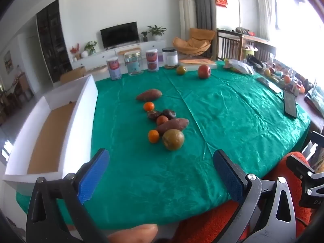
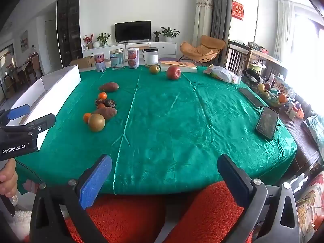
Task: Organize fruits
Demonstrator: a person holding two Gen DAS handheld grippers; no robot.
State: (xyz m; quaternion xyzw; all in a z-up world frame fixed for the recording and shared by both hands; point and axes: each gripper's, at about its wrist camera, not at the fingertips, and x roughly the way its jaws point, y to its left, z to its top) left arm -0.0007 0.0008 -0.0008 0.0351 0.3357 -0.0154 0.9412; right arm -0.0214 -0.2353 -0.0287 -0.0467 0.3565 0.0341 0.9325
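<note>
Fruit sits in a loose cluster left of centre on the green surface point(image 1: 222, 121): brown-green pear point(image 1: 173, 139) nearest you, tangerine point(image 1: 153, 136) just beside it on the left, sweet potato point(image 1: 173, 125) touching it behind. Further back: two dark shrivelled pcs point(image 1: 161, 114) w/ a second tangerine point(image 1: 162, 120) against them, a third tangerine point(image 1: 148, 106), a second sweet potato point(image 1: 149, 94). Red apple point(image 1: 204, 71) and a small green fruit point(image 1: 181, 70) lie well apart at the far edge, near the jars point(image 1: 133, 63).

White tray point(image 1: 81, 113) runs along the left edge, cork floor, looks empty — likely the drop spot.

Left gripper point(image 1: 160, 168): fingers spread wide, holding nothing, hovering at the near edge, roughly in line w/ the pear. Right gripper point(image 2: 164, 174): same, fingers spread, empty, over the near edge, further right.

Nothing sorted yet, by the look of it. Judgement: take the pear first w/ your left, since it's closest and blocks the rest.
- Come in low, fingers either side of its widest part.
- Close slow; round, may roll into the tangerine.
- Lift straight up before swinging left to the tray.
- Keep your right clear; phone point(image 2: 267, 122) sits on that side.
</note>
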